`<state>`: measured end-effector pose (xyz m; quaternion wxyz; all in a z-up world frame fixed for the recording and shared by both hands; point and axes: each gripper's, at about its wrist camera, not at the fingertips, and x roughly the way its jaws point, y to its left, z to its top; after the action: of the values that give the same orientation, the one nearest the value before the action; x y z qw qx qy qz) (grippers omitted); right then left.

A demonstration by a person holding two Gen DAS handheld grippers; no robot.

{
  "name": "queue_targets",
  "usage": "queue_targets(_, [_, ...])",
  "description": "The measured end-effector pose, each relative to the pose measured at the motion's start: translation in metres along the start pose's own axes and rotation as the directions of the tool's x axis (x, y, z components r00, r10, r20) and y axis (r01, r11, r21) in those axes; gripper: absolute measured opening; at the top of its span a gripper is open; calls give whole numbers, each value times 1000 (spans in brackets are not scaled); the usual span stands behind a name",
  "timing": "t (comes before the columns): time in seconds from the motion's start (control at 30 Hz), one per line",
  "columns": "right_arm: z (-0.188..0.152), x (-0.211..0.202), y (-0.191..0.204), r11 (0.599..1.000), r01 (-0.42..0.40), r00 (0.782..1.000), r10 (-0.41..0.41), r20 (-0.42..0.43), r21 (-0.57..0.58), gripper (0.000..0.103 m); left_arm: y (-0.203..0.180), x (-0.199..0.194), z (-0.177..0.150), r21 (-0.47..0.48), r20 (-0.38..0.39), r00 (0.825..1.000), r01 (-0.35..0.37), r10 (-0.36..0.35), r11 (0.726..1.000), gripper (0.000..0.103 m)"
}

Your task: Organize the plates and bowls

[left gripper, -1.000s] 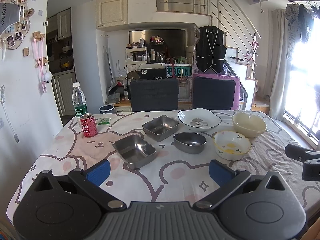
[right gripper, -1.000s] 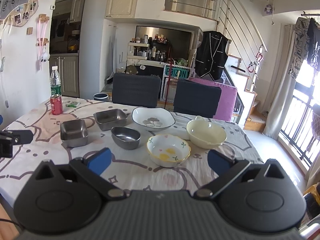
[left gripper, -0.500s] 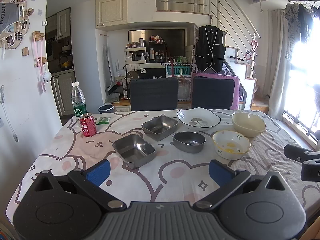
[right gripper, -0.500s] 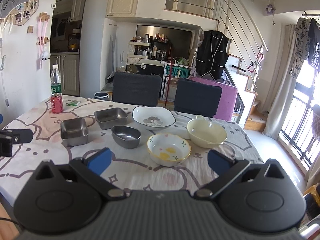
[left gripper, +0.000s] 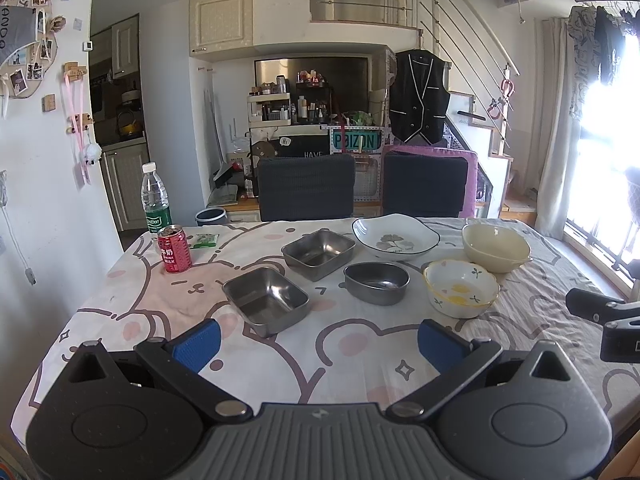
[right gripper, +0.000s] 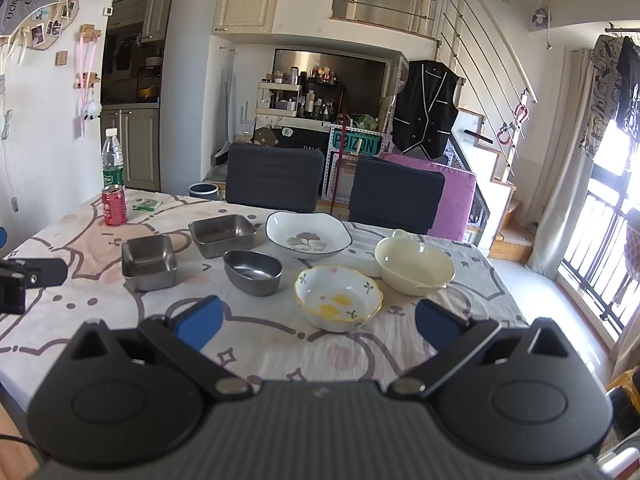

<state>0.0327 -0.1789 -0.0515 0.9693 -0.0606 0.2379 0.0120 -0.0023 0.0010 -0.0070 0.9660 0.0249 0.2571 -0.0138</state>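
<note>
steel first: a square steel tray point(left gripper: 266, 300) sits nearest my left gripper point(left gripper: 316, 340), whose blue pads are spread wide around nothing. then a second steel tray point(left gripper: 319, 254), an oval steel bowl point(left gripper: 376, 283), a white leaf-print plate point(left gripper: 395, 237), a flower-painted bowl point(right gripper: 338, 298) and a cream bowl point(right gripper: 414, 265). my right gripper point(right gripper: 318, 322) gapes empty above the tablecloth point(right gripper: 260, 340).

We see daylight flooding in from the window point(left gripper: 608, 184) at right, blown out to glare; fisheye bending curves the edges.
</note>
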Motion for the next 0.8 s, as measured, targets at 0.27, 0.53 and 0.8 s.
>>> queue_targets(0.27, [0,1,1,1000,0,1000,0,-3,-1,103,0,0,-1,-1,-1,1000,0,0,1000,103])
queue_targets(0.53, [0,0,1,1000,-2,1000,2,-6,-7,103,1,0,0,-2,-1,1000,1,-1,1000,103])
queue_targets(0.8, [2,1,0,1000,-3,1000,3,-19,-8,103,-6,2,-3,3,-7,1000,-1,1,1000,103])
